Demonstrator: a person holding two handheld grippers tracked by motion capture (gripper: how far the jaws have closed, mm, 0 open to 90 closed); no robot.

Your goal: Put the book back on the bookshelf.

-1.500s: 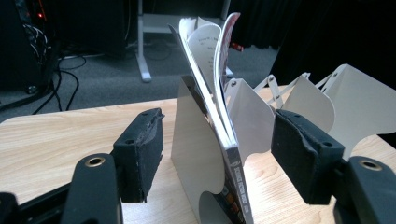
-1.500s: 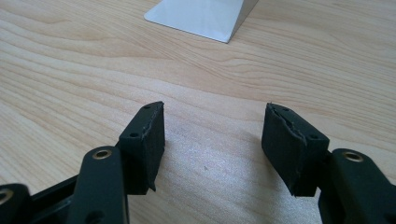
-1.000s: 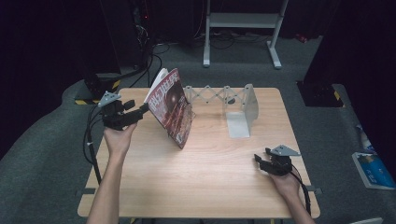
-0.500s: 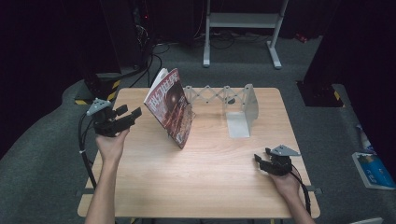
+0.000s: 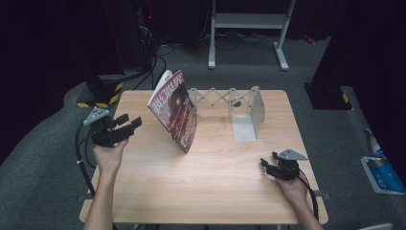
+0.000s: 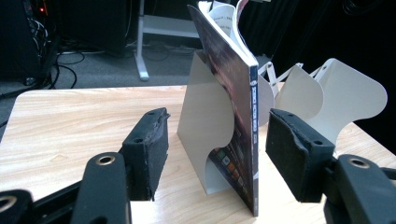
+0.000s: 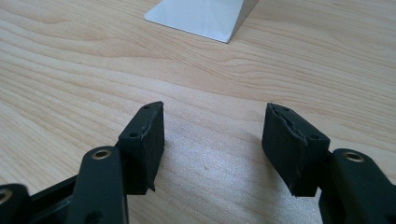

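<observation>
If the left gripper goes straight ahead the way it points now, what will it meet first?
Most likely the leaning red-covered magazine: its spine lies between the open jaws of the left gripper, with the white metal bookend plate just beside it. How far off it is stays unclear.

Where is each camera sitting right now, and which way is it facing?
High view: above the person's side, looking forward and down on the table; forearms, left gripper, right gripper.
Left gripper view: rides the left gripper, open jaws facing the magazine leaning on an accordion bookend.
Right gripper view: open right gripper low over bare wood, bookend foot ahead.
Shared: magazine and bookend appear in the high and left gripper views.
</observation>
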